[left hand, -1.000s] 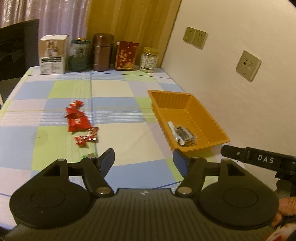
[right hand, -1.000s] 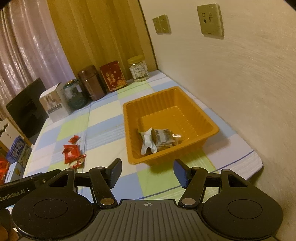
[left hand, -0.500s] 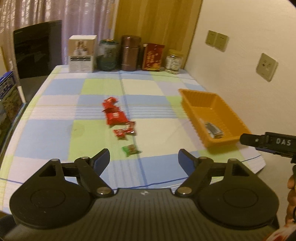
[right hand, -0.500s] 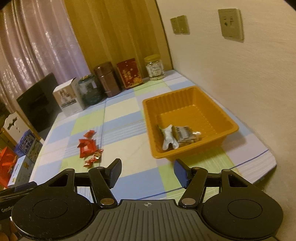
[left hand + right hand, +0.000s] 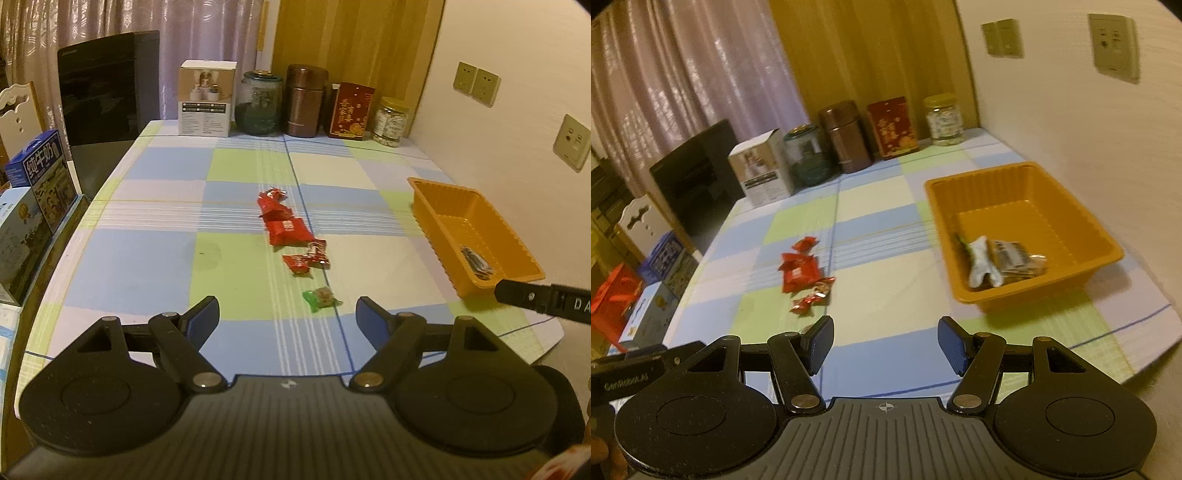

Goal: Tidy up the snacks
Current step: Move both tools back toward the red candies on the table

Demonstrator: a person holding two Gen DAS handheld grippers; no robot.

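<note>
- Change: the left gripper [image 5: 286, 319] has widened its jaws and both views have pulled back from the table [image 5: 155, 206], so the whole row of loose snacks now shows in the left wrist view. Nothing sits between the fingers.
- The right gripper [image 5: 885, 345] is likewise open and empty; its gap is unchanged.
- Judgement: a drop into the orange tray [image 5: 424, 199] appears finished, and the next pick is being lined up.
- Location of loose snacks: the red packets [image 5: 286, 227] lie at centre frame, two small red candies [image 5: 306, 258] just below them, and a green candy [image 5: 320, 298] nearest the left gripper, just above its fingers.
- Location of sorted snacks: a white wrapper and dark packets [image 5: 997, 258] lie in the tray's near end, at right of the right wrist view.
- Writing: the other gripper's bar at the lower right edge of the left view reads "DA"; a label at lower left of the right view reads "GenRobot.AI". The red box [image 5: 351, 110] at the table's far edge carries gold characters, too small to read.
</note>
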